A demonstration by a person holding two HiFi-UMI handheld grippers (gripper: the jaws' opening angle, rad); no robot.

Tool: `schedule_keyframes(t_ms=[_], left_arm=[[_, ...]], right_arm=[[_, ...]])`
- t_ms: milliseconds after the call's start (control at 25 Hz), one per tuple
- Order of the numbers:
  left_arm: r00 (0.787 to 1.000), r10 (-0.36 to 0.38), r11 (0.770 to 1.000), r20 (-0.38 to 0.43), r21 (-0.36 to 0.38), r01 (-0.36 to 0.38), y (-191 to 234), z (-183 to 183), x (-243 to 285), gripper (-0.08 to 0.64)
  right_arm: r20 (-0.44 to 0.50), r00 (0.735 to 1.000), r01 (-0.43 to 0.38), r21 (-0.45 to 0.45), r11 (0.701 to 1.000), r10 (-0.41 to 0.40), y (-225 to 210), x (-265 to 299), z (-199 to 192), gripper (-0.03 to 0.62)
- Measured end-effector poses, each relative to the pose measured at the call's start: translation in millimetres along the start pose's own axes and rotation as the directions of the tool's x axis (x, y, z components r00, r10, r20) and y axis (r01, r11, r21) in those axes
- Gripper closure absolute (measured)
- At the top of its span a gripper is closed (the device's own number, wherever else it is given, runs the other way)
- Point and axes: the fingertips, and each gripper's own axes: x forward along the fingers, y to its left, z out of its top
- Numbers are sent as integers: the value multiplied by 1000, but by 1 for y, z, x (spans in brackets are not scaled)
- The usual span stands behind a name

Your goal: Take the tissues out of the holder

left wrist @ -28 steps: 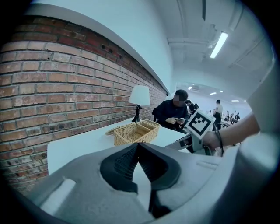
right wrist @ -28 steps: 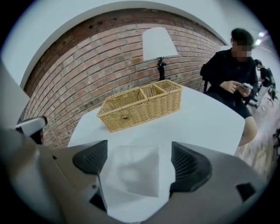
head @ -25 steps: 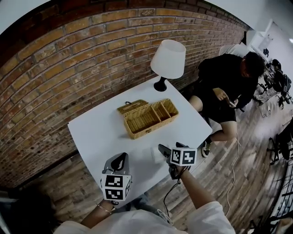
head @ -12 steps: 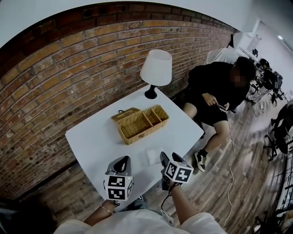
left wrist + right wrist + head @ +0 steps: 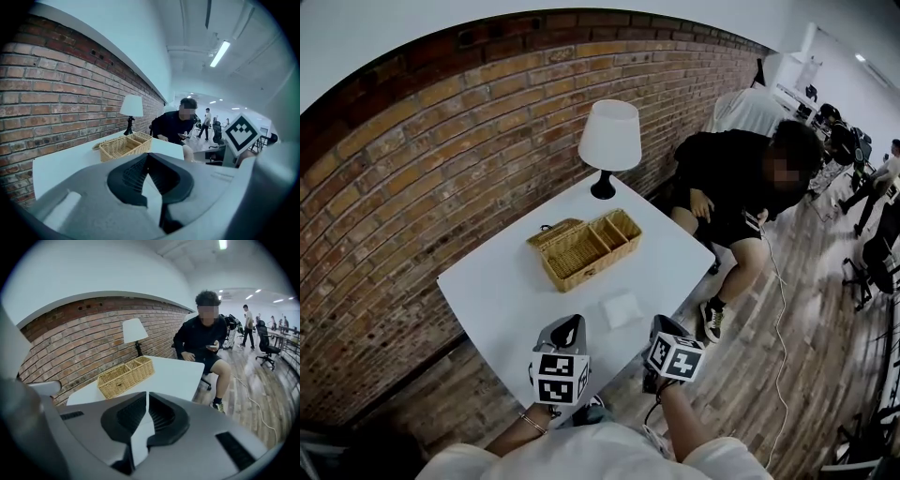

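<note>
- We see the white surface (image 5: 502, 292) standing against a brick wall (image 5: 422, 159), with a wooden floor (image 5: 787, 309) around it.
- The holder (image 5: 581, 251) is a wicker basket near the middle of the surface. Its lid (image 5: 551, 228) is open on the side toward the wall.
- Inside, the holder has one bigger compartment and smaller ones at the end nearer to the lamp (image 5: 608, 141).
- The lamp, with a white shade and a dark foot, stands at the far corner of the surface, apart from the holder.
- One white tissue (image 5: 622, 308) lies flat on the surface, outside the holder. It is between the holder and the near edge, and it does not touch the basket.
- The left gripper (image 5: 147, 156) is closed: its two jaws meet at the tips and nothing is between them. In the head view it hangs at the near edge of the surface, a little to the left of the tissue.
- The right gripper (image 5: 146, 393) is closed too, its tips together, with no thing between them. It is just off the near edge, close to the tissue but not touching it.
- A person in black clothes (image 5: 736, 173) sits beside the surface on the right, and looks down at something small in the hands.
</note>
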Motion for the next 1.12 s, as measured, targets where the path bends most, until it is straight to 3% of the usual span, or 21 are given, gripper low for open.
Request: schedule_keyframes(t_ms=[280,480,1120], left_arm=[[1000,-25,1000,-9,1,25,-8,-3,3,551],[999,-31,1000,-14,1,31,-11,-5,3,551],[999,-36,999,-23,-21,35,-10,-4,2,551]], right_arm=[[0,1000,3,-7,1000,-3,-1,-7,-9,584],[12,1000,-6,-65,998,7,5,-13,-5,586],[-6,1000,-22,-71,997,22,11,-15,-4,586]])
